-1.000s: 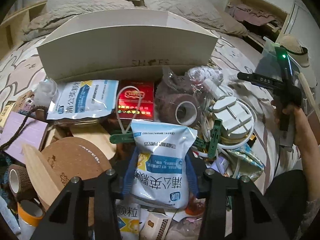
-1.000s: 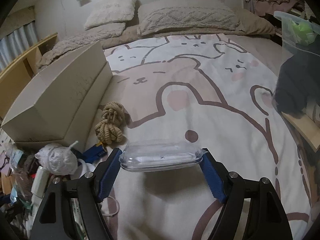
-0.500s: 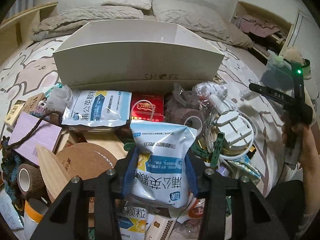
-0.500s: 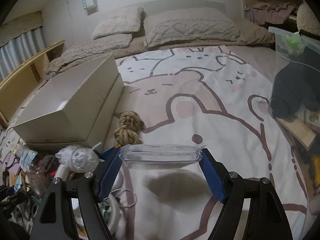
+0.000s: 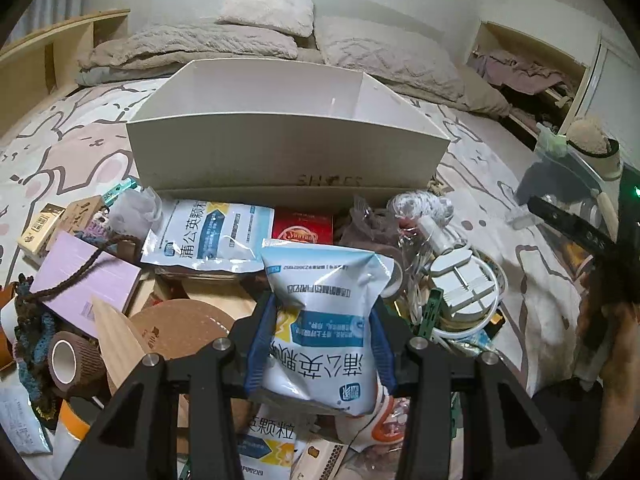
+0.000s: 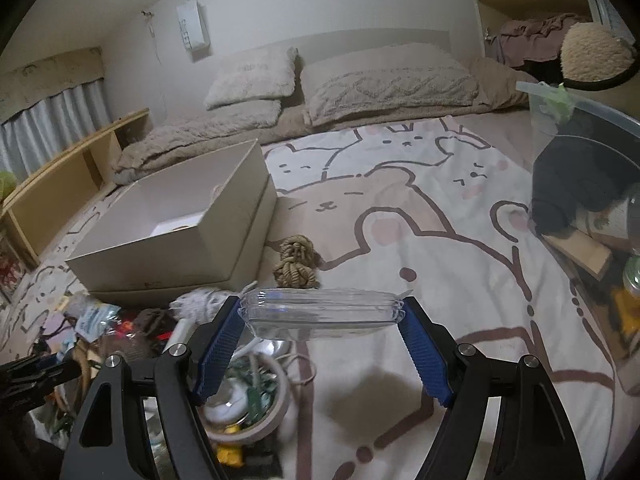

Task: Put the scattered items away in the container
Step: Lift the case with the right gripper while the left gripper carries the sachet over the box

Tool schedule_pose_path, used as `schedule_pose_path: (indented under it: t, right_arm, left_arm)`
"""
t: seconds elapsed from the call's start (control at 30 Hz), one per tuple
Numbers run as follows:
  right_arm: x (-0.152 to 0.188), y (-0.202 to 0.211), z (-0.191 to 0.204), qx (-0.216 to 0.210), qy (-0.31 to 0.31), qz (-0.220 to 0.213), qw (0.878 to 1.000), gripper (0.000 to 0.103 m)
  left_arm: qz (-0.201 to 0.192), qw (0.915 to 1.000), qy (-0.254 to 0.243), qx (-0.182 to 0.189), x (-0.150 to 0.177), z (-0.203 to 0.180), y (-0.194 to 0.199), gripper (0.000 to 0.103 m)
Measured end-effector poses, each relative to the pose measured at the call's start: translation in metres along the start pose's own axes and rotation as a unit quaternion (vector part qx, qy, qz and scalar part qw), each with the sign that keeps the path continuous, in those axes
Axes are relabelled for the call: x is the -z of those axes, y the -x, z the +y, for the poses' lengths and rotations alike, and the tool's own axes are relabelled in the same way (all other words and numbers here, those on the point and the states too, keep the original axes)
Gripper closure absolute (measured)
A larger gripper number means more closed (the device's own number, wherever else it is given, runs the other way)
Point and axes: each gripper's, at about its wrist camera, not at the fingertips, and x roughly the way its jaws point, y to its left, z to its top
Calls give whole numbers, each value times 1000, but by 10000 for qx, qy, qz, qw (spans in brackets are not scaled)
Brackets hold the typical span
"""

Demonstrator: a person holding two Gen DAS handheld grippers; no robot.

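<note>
My left gripper (image 5: 320, 344) is shut on a blue-and-white medicine pouch (image 5: 324, 316), held just above the heap of scattered items. Straight behind the heap stands the open white box (image 5: 280, 160), its inside nearly bare. My right gripper (image 6: 320, 320) is shut on a clear plastic tray (image 6: 320, 310), gripped by its two ends and lifted over the bedspread. In the right wrist view the white box (image 6: 192, 248) lies to the left and farther away. My right gripper shows at the right edge of the left wrist view.
The heap holds a second pouch (image 5: 208, 236), a red packet (image 5: 303, 226), a white plug with cable (image 5: 460, 276), tape rolls (image 5: 70, 360), a lilac box (image 5: 86, 276) and a cork disc (image 5: 180, 332). A rope knot (image 6: 296, 262) lies by the box corner. A bin of dark cloth (image 6: 580, 168) stands right.
The right gripper has risen and swung left with the clear tray, bringing the box's inside into view. The left gripper kept the pouch and tilted up slightly.
</note>
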Motion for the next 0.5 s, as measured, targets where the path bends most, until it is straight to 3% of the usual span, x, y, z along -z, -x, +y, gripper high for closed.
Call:
schedule_pose_path:
  t: [0.5]
  right_arm:
    - [9, 40, 48, -512, 294, -231, 9980, 24]
  left_arm:
    - [-531, 9985, -82, 111, -24, -16, 40, 59]
